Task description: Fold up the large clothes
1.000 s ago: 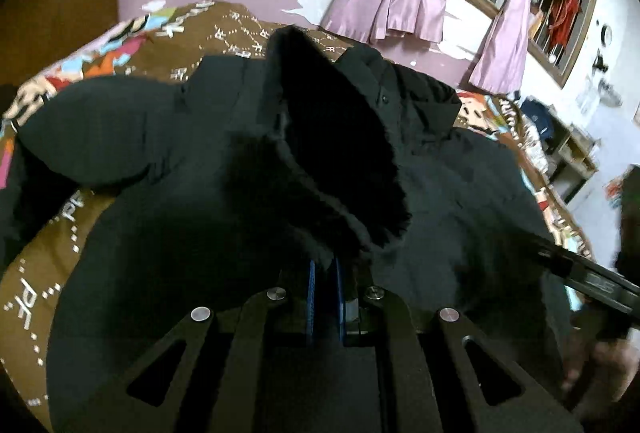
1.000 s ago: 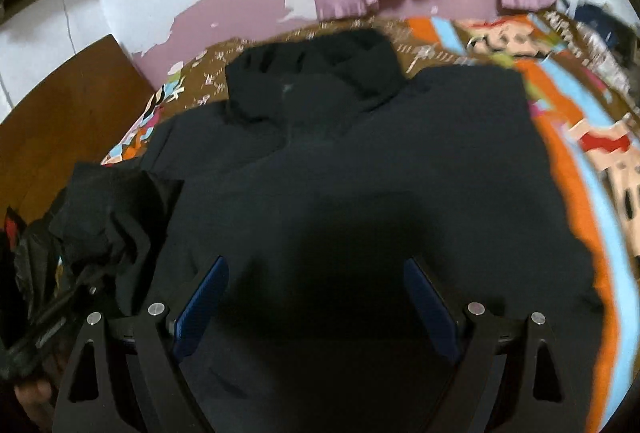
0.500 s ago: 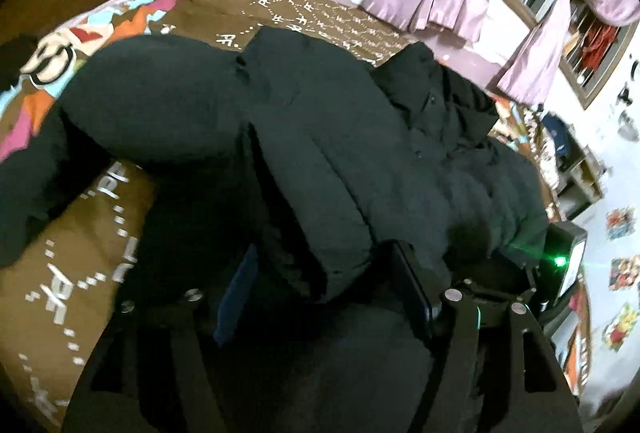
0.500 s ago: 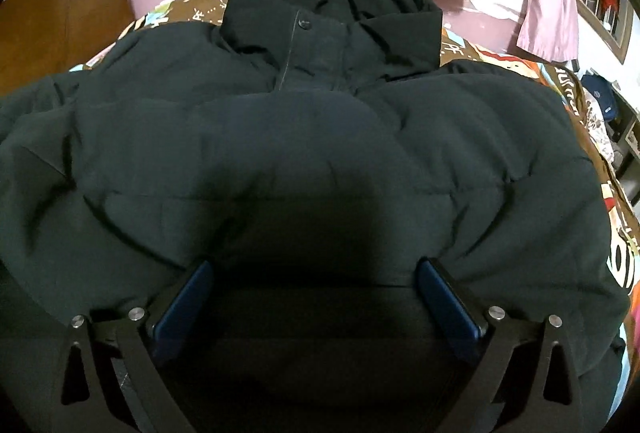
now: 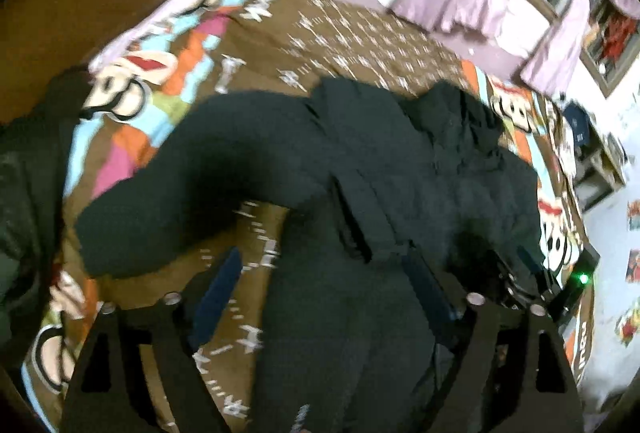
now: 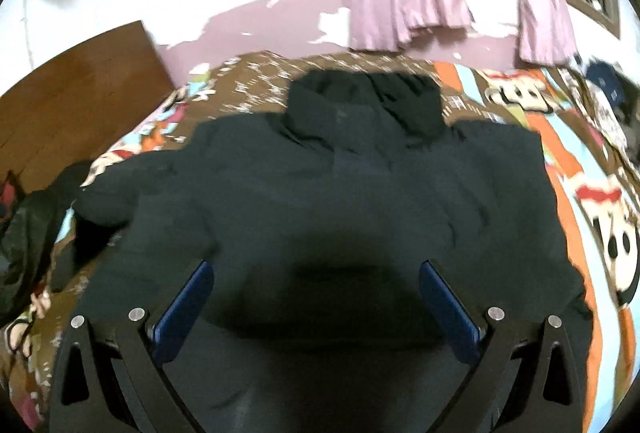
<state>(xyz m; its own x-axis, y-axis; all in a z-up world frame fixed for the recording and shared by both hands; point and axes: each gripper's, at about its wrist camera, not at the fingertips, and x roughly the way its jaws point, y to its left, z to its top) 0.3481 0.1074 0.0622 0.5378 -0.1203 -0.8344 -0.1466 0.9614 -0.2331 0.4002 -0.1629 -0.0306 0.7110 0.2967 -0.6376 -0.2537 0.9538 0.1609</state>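
A large black padded jacket (image 6: 360,193) lies spread on a bed, collar (image 6: 364,101) toward the far wall. In the left wrist view the jacket (image 5: 400,173) shows with its left sleeve (image 5: 192,185) stretched out to the left over the bedspread. My left gripper (image 5: 324,281) is open and empty above the jacket's lower left edge. My right gripper (image 6: 316,293) is open and empty, hovering over the jacket's lower body. The other gripper (image 5: 576,281), with a green light, shows at the right in the left wrist view.
The bed has a brown cartoon-print bedspread (image 5: 320,41) with bright patches at the right (image 6: 600,213). A dark garment pile (image 6: 28,233) lies at the left edge. A wooden headboard (image 6: 72,93) and purple curtains (image 6: 400,1) stand behind.
My left gripper has let go of the jacket fold, opened and pulled back left; the sleeve now lies out flat. My right gripper has drawn back and up, staying open.
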